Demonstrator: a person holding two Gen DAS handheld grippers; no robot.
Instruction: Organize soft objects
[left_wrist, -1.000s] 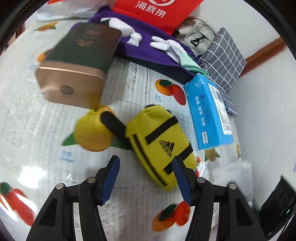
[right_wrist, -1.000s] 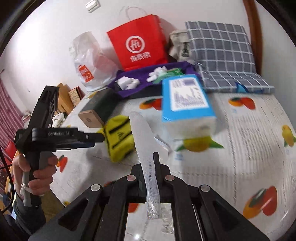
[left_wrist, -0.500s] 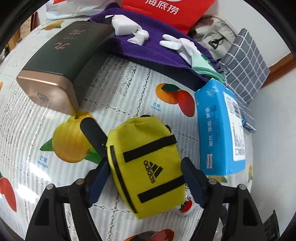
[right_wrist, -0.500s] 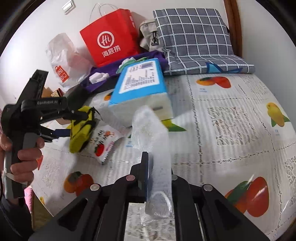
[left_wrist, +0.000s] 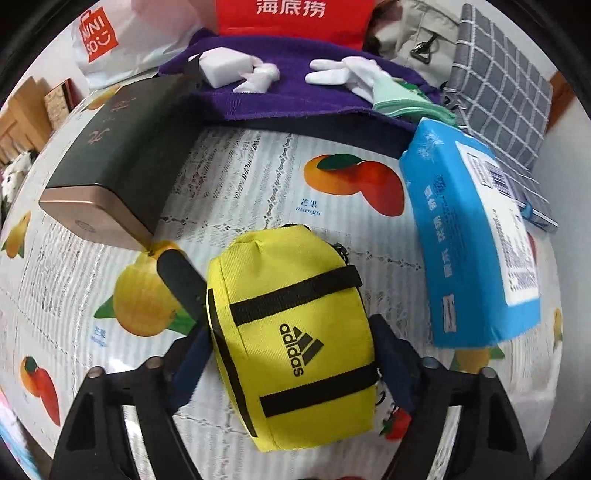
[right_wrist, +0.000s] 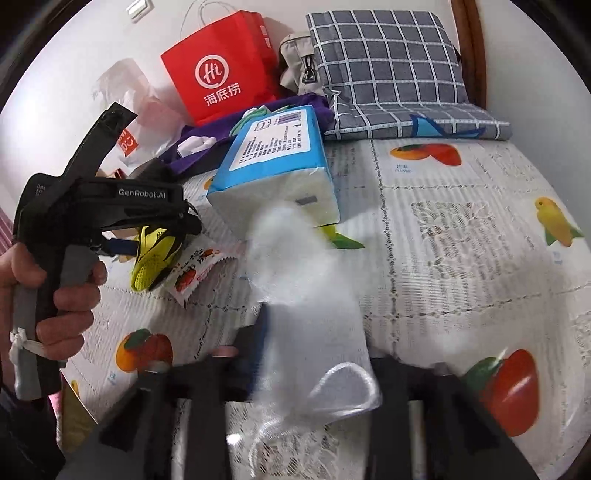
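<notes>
A yellow pouch with black straps (left_wrist: 295, 332) lies on the fruit-print tablecloth (left_wrist: 240, 192). My left gripper (left_wrist: 291, 334) points steeply down over it, one blue pad on each side. Its jaws are closing and the pouch sides look unsqueezed. In the right wrist view a hand (right_wrist: 55, 295) holds that gripper over the pouch (right_wrist: 155, 254). My right gripper (right_wrist: 314, 332) is opening. A clear plastic bag with a drawstring (right_wrist: 314, 314), blurred, slumps between its fingers and hides the right one.
A blue tissue pack (left_wrist: 472, 240) lies right of the pouch and a dark box with a gold end (left_wrist: 110, 166) left of it. A snack packet (right_wrist: 192, 273) pokes out under the pouch. Behind are a purple cloth (left_wrist: 288, 96) with white gloves (left_wrist: 347, 74), a red paper bag (right_wrist: 218, 70) and a checked cushion (right_wrist: 388, 66).
My left gripper came forward and tipped down, so the pouch now lies between its widened fingers. My right gripper went from shut on the clear bag to open, and the bag sags.
</notes>
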